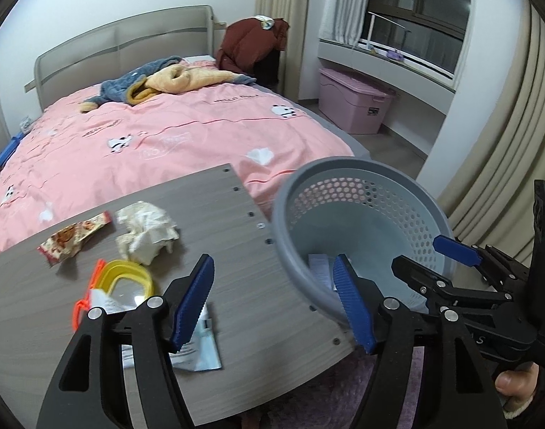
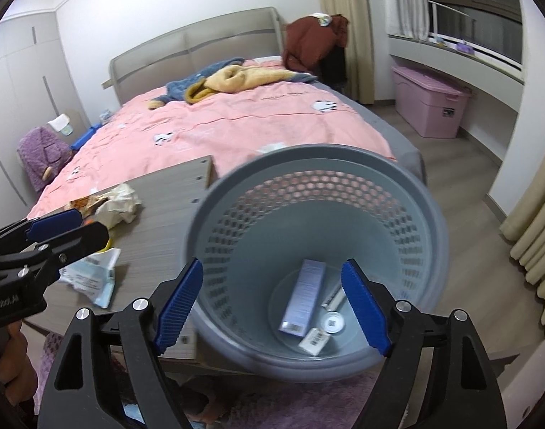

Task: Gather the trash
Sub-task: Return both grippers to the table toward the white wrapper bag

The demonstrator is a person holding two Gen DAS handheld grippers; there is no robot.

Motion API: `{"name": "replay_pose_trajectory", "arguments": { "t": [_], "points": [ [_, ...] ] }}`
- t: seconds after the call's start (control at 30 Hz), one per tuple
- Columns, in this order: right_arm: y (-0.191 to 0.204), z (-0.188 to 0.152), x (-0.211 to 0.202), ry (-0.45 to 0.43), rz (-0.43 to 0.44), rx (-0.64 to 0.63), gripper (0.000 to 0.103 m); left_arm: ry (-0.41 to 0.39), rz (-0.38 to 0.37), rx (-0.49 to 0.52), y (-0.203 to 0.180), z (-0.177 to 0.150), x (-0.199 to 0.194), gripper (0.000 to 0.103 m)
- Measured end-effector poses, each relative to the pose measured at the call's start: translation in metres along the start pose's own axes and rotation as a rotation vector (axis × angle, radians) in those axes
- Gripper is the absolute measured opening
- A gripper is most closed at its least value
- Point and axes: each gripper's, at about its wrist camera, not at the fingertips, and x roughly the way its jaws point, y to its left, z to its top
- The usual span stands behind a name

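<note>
A grey perforated bin [image 2: 308, 153] stands tilted at the right end of a grey wood-grain table [image 1: 236, 286]. In it lie a pale purple box [image 2: 302, 296] and small white scraps [image 2: 315, 339]. My right gripper [image 2: 272, 264] hangs open over the bin's mouth with nothing between its fingers. My left gripper [image 1: 274, 261] is open above the table edge beside the bin rim [image 1: 361, 164]. On the table lie a pale blue packet [image 1: 201, 346], a crumpled tissue [image 1: 147, 236], a red snack wrapper [image 1: 74, 237] and a yellow item with an orange cord [image 1: 129, 279].
Behind the table is a bed with a pink cover [image 1: 183, 132] and heaped clothes [image 1: 165, 78]. A pink storage box [image 1: 351, 103] stands under the window ledge. Curtains [image 1: 504, 125] hang at the right, and a purple rug [image 2: 308, 404] lies below.
</note>
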Motion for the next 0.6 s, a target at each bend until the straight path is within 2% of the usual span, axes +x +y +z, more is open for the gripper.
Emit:
{"name": "replay_pose_trajectory", "arguments": {
  "t": [0.13, 0.23, 0.5, 0.6],
  "points": [
    [0.026, 0.002, 0.002, 0.002, 0.044, -0.052, 0.079, -0.012, 0.047, -0.05, 0.026, -0.006, -0.012, 0.066],
    [0.044, 0.004, 0.001, -0.008, 0.075, -0.093, 0.084, -0.025, 0.088, -0.089, 0.048, -0.011, -0.022, 0.066],
    [0.099, 0.011, 0.008, -0.007, 0.16, -0.244, 0.086, -0.068, 0.21, -0.182, 0.101, -0.023, -0.051, 0.068],
    [0.118, 0.012, 0.012, 0.004, 0.2, -0.299, 0.09, -0.074, 0.255, -0.215, 0.121, -0.031, -0.062, 0.068]
  ]
}}
